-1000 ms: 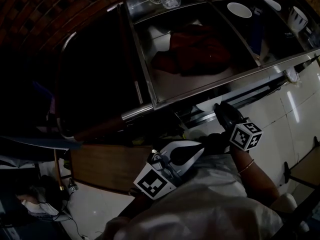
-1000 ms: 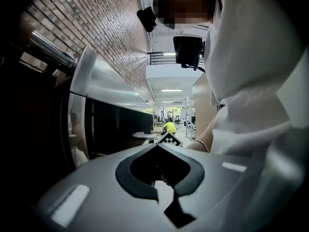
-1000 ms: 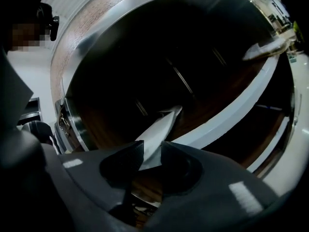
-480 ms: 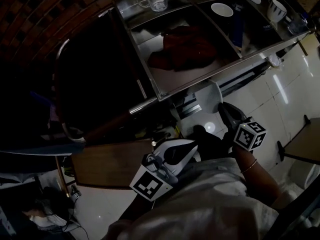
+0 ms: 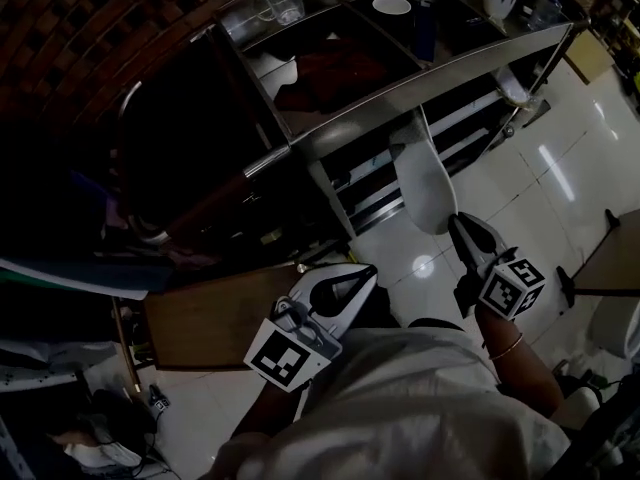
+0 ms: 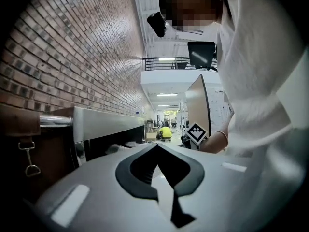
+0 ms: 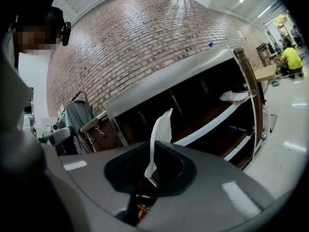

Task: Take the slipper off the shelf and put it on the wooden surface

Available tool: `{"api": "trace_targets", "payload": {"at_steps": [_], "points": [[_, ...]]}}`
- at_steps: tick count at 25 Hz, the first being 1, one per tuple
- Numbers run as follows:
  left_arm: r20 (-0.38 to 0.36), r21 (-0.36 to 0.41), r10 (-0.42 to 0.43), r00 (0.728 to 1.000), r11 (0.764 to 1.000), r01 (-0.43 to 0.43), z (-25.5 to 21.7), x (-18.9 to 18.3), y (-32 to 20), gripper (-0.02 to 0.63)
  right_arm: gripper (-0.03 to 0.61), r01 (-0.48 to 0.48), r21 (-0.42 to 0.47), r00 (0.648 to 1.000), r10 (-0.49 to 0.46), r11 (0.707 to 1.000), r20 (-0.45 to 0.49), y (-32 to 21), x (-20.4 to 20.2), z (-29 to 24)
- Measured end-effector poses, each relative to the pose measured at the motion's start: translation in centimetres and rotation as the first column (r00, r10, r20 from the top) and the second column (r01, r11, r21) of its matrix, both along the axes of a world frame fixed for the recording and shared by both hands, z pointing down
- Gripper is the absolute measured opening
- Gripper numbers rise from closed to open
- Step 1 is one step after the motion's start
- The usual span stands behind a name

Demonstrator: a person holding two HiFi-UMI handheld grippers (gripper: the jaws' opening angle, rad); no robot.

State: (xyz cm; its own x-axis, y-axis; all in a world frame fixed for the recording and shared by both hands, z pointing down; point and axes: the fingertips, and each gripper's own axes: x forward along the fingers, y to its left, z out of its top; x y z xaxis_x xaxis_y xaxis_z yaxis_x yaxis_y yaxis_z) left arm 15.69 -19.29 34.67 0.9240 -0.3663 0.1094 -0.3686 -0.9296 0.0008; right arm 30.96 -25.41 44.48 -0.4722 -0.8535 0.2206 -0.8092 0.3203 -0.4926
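Red-brown brick wall (image 6: pixel 72 47) filled the 9 to 11 o'clock sector of the left gripper view and the 12 o'clock sector of the right gripper view. In the head view, a stainless-steel shelf unit (image 5: pixel 430 78) stood at 12 to 1 o'clock. A brown wooden surface (image 5: pixel 200 318) lay at 8 o'clock. Glossy white tiled floor (image 5: pixel 530 188) spread at 3 o'clock, mirroring overhead light. White strip lights (image 6: pixel 166 59) lit a distant corridor.
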Motion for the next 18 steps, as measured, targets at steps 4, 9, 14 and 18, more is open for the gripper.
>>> {"api": "trace_targets", "payload": {"at_steps": [4, 9, 14, 18], "points": [[-0.06, 0.016, 0.016, 0.998, 1.0, -0.015, -2.8, 1.7, 4.6, -0.009, 0.028, -0.003, 0.005, 1.0, 0.003, 1.0, 0.02, 4.5, 1.0, -0.7], [-0.118, 0.006, 0.01, 0.993, 1.0, -0.009, -4.2, 2.8, 11.3, -0.009, 0.028, 0.055, 0.095, 0.998, -0.054, 0.994, -0.011, 10.9, 0.7, -3.2], [-0.149, 0.023, -0.013, 0.989, 1.0, 0.016, -4.0, 2.8, 18.2, -0.009, 0.028, 0.104, 0.161, 0.995, -0.1, 0.981, -0.028, 17.3, 0.2, -5.0], [-0.139, 0.028, -0.049, 0.989, 0.998, 0.053, -3.9, 2.3, 22.7, -0.009, 0.028, 0.138, 0.182, 0.99, -0.142, 0.974, 0.007, 21.8, -0.9, -6.4]]}}
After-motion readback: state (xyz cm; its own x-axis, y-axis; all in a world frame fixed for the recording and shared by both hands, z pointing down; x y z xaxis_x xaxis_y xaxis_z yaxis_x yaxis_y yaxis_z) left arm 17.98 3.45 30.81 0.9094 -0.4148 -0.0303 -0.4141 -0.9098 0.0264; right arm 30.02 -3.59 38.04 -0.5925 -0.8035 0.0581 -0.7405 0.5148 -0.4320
